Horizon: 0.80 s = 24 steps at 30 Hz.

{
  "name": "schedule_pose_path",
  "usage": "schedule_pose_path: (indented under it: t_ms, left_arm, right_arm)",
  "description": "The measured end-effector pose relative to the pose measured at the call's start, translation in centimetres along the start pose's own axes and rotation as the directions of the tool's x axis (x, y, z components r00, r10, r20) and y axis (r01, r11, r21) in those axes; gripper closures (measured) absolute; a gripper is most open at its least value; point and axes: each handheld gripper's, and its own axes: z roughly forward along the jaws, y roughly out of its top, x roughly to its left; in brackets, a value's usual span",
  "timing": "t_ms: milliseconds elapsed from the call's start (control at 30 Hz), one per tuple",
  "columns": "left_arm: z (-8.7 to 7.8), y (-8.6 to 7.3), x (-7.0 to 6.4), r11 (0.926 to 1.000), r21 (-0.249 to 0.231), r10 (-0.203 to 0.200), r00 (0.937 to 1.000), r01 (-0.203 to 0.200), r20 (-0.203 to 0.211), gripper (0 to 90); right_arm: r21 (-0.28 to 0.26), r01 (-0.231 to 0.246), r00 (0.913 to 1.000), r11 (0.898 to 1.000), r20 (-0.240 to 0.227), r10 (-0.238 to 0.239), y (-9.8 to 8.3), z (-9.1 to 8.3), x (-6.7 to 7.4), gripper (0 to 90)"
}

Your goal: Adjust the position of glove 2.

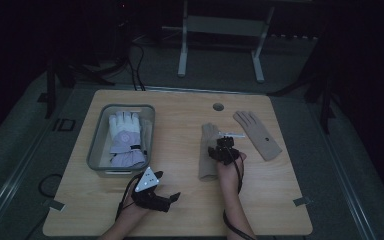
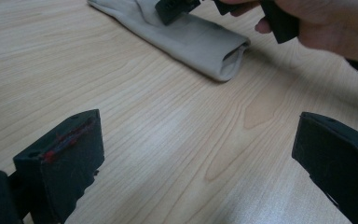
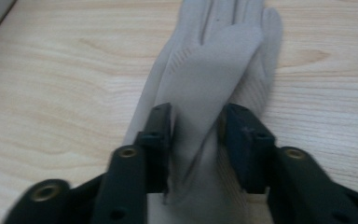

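Two beige gloves are on the table, and the nearer glove (image 3: pixel 214 79) lies flat just right of the grey bin (image 1: pixel 96 145). It looks light, soft and floppy, so grab bunched fabric mid-palm. Right tool (image 3: pixel 196 140) straddles a raised fold, jaws partly spread, not squeezing yet. Left tool (image 2: pixel 200 154) sits wide apart, empty.

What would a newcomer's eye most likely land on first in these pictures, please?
Probably the right tool at mid-table, its jaws either side of a beige glove lying flat. Its twin, the second beige glove, lies to the right, and a clear bin on the left holds a white-and-lilac ski glove.
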Motion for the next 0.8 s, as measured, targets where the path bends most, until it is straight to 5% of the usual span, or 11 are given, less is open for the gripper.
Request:
schedule_pose_path:
  t_ms: [300, 533, 800]
  left_arm:
    - [0.0, 0.0, 0.0, 1.0, 0.002, 0.001, 1.0, -0.001, -0.001, 2.5]
    - [0.0, 0.0, 0.1, 1.0, 0.0, -0.003, 1.0, 0.003, -0.001, 2.5]
    - [0.0, 0.0, 0.1, 1.0, -0.003, -0.008, 1.0, 0.008, -0.001, 2.5]
  right_arm:
    - [-0.007, 0.092, 0.9946, 0.996, -0.047, -0.092, 1.2, -2.2, -1.4, 50.1]
    - [-0.062, 0.17, 0.982, 0.984, -0.073, -0.174, 2.2, -4.5, -4.5, 50.0]
    - [-0.113, 0.24, 0.9684, 0.964, -0.041, -0.246, 2.7, -6.3, -8.3, 52.4]
